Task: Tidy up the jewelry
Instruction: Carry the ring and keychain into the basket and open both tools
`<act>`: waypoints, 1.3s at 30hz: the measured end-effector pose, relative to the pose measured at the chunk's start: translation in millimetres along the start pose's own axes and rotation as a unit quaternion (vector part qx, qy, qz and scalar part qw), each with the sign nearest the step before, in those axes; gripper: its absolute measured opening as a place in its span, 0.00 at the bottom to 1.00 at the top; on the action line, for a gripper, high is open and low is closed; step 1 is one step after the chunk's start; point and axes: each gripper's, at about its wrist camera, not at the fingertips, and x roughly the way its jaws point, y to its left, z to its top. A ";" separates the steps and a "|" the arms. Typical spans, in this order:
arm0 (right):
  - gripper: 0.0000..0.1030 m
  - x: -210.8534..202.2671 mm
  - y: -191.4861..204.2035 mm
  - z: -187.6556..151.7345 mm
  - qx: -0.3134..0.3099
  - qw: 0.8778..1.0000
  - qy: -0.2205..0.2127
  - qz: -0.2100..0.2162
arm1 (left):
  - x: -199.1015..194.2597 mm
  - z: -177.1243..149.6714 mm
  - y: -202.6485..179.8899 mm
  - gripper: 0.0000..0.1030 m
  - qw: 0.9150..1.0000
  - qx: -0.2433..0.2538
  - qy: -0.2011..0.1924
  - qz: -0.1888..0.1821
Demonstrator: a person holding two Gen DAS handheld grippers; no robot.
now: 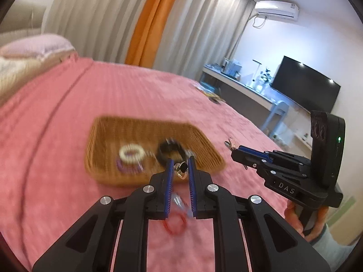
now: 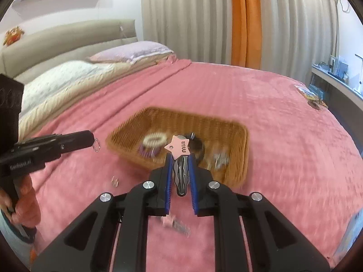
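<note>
a pink bedspread (image 2: 261, 104) covers the bed. at ten o'clock in the right wrist view lie a lilac pillow (image 2: 133, 51) and a white patterned pillow (image 2: 63, 77) against a beige headboard (image 2: 68, 36). grey curtains (image 2: 186, 15) with an orange curtain (image 2: 246, 20) hang at twelve o'clock. in the left wrist view an air conditioner (image 1: 276, 9) sits at one o'clock, a black television (image 1: 306, 83) at three o'clock above a long desk (image 1: 238, 83).
</note>
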 end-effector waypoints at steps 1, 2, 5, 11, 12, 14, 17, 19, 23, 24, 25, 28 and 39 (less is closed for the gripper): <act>0.12 6.2 -2.4 5.5 0.004 1.000 0.001 -0.001 | 5.4 6.9 0.2 0.11 1.000 0.008 -0.004 0.015; 0.12 17.7 -6.6 13.4 0.011 1.000 0.004 -0.005 | 13.7 13.9 1.1 0.11 0.999 0.016 -0.006 0.029; 0.12 46.9 -17.4 26.9 0.024 0.999 0.014 -0.018 | 33.8 27.4 10.3 0.11 0.999 0.011 -0.008 0.044; 0.12 103.8 -50.5 31.2 0.062 0.996 0.049 -0.042 | 88.3 31.2 38.2 0.11 0.995 -0.010 0.005 0.097; 0.12 110.4 -53.5 29.5 0.060 0.996 0.054 -0.046 | 93.3 30.6 41.5 0.11 0.995 -0.014 0.008 0.099; 0.12 126.7 -61.6 26.2 0.061 0.994 0.070 -0.057 | 105.4 27.2 50.0 0.11 0.995 -0.024 0.018 0.098; 0.12 143.1 -71.0 20.1 0.074 0.992 0.090 -0.051 | 118.5 19.8 58.4 0.11 0.994 -0.027 0.034 0.105; 0.12 150.9 -72.2 15.9 0.071 0.991 0.101 -0.055 | 124.2 16.5 63.9 0.11 0.993 -0.032 0.045 0.108; 0.12 154.9 -71.8 11.1 0.075 0.990 0.109 -0.057 | 129.9 14.1 71.1 0.12 0.990 -0.045 0.055 0.122; 0.12 155.4 -72.6 10.5 0.076 0.989 0.110 -0.056 | 130.6 13.6 71.7 0.12 0.990 -0.045 0.056 0.125; 0.15 155.4 -73.6 9.9 0.077 0.989 0.109 -0.055 | 130.4 13.5 72.0 0.13 0.989 -0.045 0.056 0.127; 0.39 149.4 -76.8 10.0 0.084 0.990 0.097 -0.051 | 123.5 13.3 70.3 0.29 0.990 -0.048 0.046 0.122; 0.41 74.5 -49.1 13.4 0.070 0.997 0.025 -0.034 | 49.5 17.9 46.7 0.33 0.993 -0.034 -0.020 0.108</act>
